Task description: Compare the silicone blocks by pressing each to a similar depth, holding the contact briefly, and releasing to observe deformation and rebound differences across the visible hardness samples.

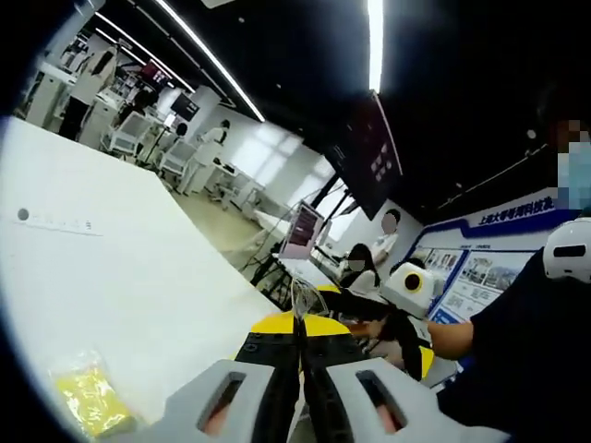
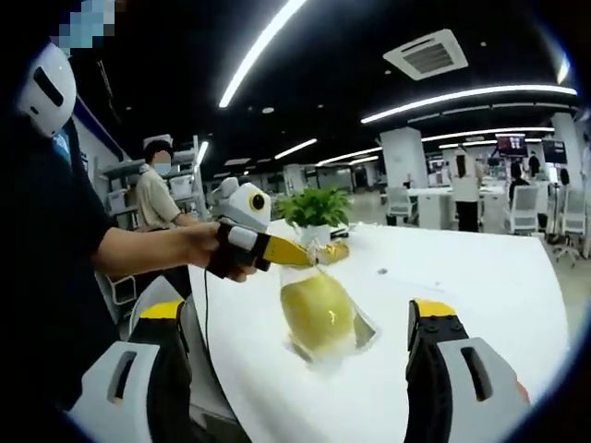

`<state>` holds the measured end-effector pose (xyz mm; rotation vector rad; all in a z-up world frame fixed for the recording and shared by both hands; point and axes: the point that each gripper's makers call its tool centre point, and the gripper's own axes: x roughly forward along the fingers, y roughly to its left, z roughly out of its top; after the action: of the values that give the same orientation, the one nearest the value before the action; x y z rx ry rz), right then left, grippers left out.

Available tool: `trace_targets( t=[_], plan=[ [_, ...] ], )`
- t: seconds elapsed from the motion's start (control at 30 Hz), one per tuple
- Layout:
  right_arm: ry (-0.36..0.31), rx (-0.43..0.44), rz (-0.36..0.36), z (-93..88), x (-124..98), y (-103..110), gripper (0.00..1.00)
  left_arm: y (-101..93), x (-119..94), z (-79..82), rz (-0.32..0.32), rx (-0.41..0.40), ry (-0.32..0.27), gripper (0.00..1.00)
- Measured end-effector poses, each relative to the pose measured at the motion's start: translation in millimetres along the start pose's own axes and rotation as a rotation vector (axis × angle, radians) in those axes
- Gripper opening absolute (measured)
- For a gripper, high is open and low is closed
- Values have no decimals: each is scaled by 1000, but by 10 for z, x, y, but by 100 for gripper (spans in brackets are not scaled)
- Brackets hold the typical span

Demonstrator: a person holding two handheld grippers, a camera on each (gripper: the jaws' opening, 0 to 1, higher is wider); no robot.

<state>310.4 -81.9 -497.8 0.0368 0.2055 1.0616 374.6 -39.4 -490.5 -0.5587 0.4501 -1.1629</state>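
I see the yellow silicone block sealed in a clear plastic bag (image 2: 320, 318) hanging above the white table (image 2: 480, 286), pinched at its top by my left gripper (image 2: 325, 251), whose yellow-tipped jaws are closed on the bag's edge. My right gripper (image 2: 300, 355) stands wide apart with nothing between its jaws, the bag hanging just beyond them. In the left gripper view a second bagged yellow block (image 1: 90, 399) lies on the near left of the table. A potted green plant (image 2: 316, 210) stands farther back.
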Motion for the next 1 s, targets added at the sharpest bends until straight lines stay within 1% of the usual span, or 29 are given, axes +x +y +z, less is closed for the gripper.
trace_targets(
  t=[0.13, 0.33, 0.4, 0.43, 0.5, 0.57, 0.6, 0.63, 0.67, 0.7, 0.73, 0.8, 0.87, 0.93, 1.0],
  plan=[
    [25, -29, -25, -74, -171, 82, 84, 34, 9, -42, 10, -10, 3, 0],
    [95, -70, -63, -226, -396, 147, 76, 72, 14, -86, 21, -23, 3, 0],
    [116, -77, -77, -266, -463, 163, 71, 80, 14, -92, 22, -30, 1, 0],
    [137, -79, -87, -309, -503, 171, 69, 87, 14, -93, 24, -30, -1, 0],
    [150, -74, -95, -365, -537, 198, 65, 96, 15, -93, 25, -34, -2, 0],
    [194, -52, -122, -492, -595, 211, 63, 99, 17, -88, 26, -34, -5, 0],
    [206, -54, -129, -540, -619, 219, 64, 99, 17, -86, 26, -35, -6, 0],
    [204, -52, -135, -594, -650, 235, 65, 102, 17, -77, 27, -32, -8, 0],
    [216, -48, -148, -654, -685, 225, 64, 100, 16, -72, 26, -32, -8, 0],
    [253, -19, -181, -778, -760, 204, 61, 96, 15, -63, 25, -31, -9, 0],
    [273, 3, -186, -856, -798, 215, 57, 96, 14, -57, 25, -29, -12, 0],
    [319, -4, -177, -1044, -883, 253, 51, 88, 13, -48, 21, -32, -14, 0],
    [367, 27, -189, -1227, -974, 286, 50, 83, 14, -41, 19, -32, -15, 0],
    [386, 65, -194, -1338, -1025, 304, 50, 84, 18, -40, 18, -35, -12, 0],
    [413, 85, -201, -1449, -1080, 318, 48, 96, 27, -46, 19, -41, -12, 0]
  ],
)
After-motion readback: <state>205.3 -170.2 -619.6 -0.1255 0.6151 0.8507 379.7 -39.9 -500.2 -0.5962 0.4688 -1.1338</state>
